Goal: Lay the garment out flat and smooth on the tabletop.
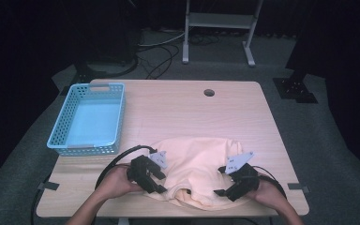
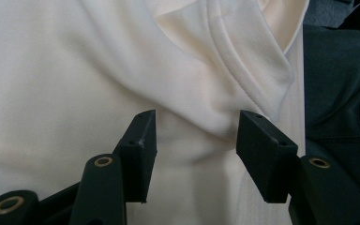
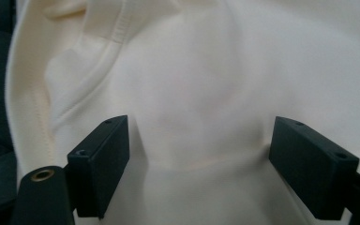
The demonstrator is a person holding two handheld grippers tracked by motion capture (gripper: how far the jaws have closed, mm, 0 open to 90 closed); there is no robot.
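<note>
The cream shirt [image 1: 197,164] is judged barely begun, lying rumpled on the desk [image 1: 183,105], with the left claw [image 1: 155,183] and right claw [image 1: 225,190] both spread, grasping nothing, and the blue basket [image 1: 90,119] empty.

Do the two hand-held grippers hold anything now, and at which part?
Nothing is held. Both the left hand-held gripper and right hand-held gripper are open, jaws apart over the cream fabric shirt near its collar.
</note>
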